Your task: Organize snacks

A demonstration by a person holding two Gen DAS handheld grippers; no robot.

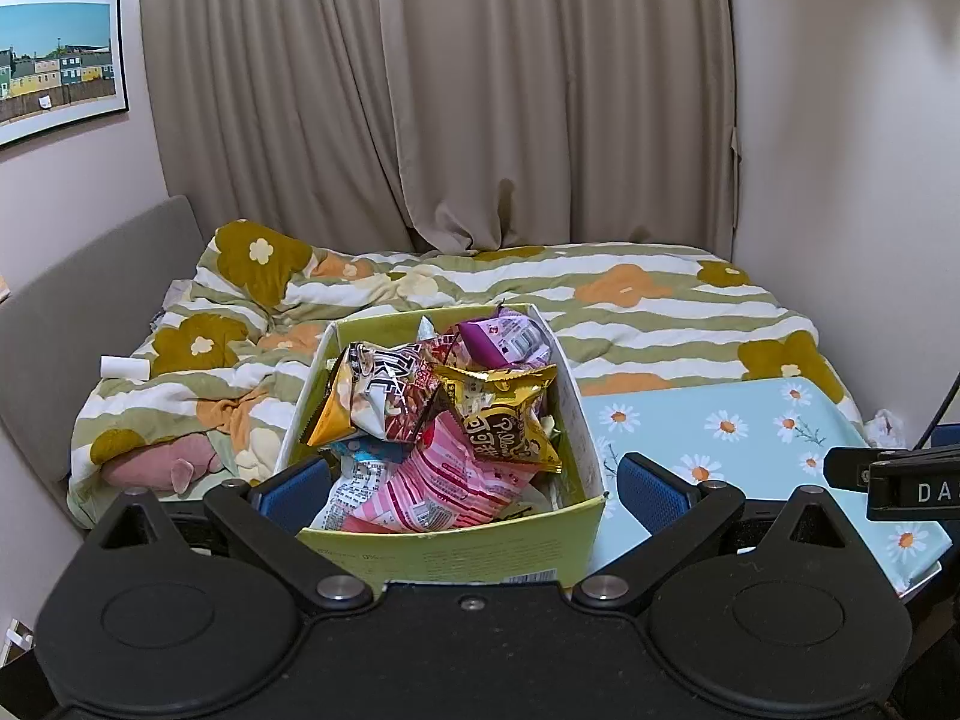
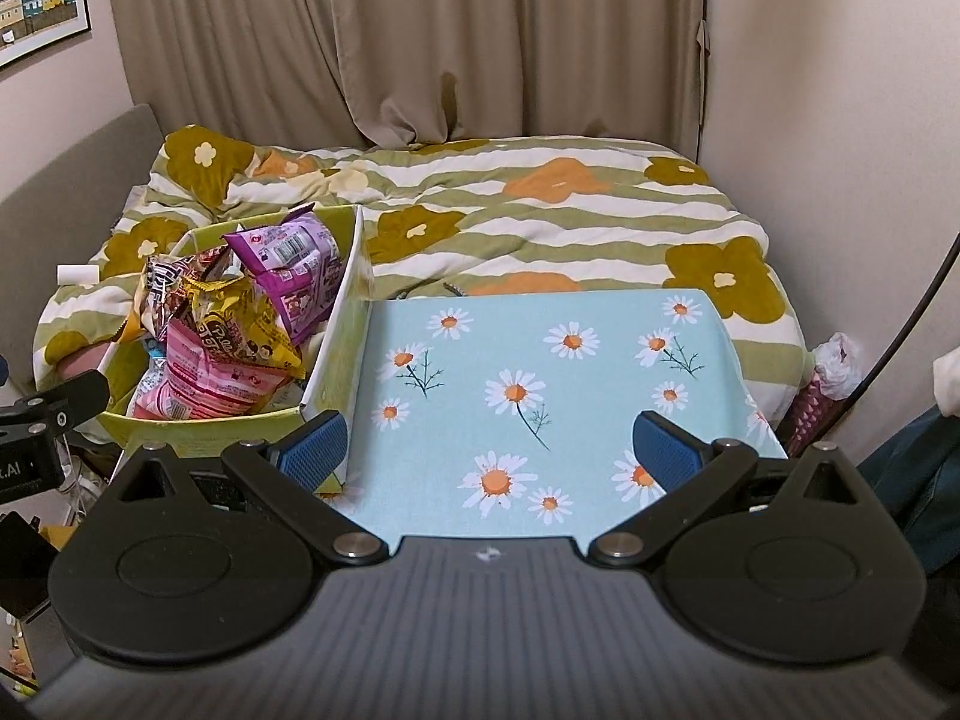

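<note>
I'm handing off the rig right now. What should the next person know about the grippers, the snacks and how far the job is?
Left gripper: open, empty, jaws either side of the box's near end.
Right gripper: open, empty, over the daisy cloth.
Snacks: all in view are piled loose in the box: purple pack, gold pack, pink pack, others underneath.
Done: nothing on the cloth.
Left: probably sort the snacks out of the box.
</note>
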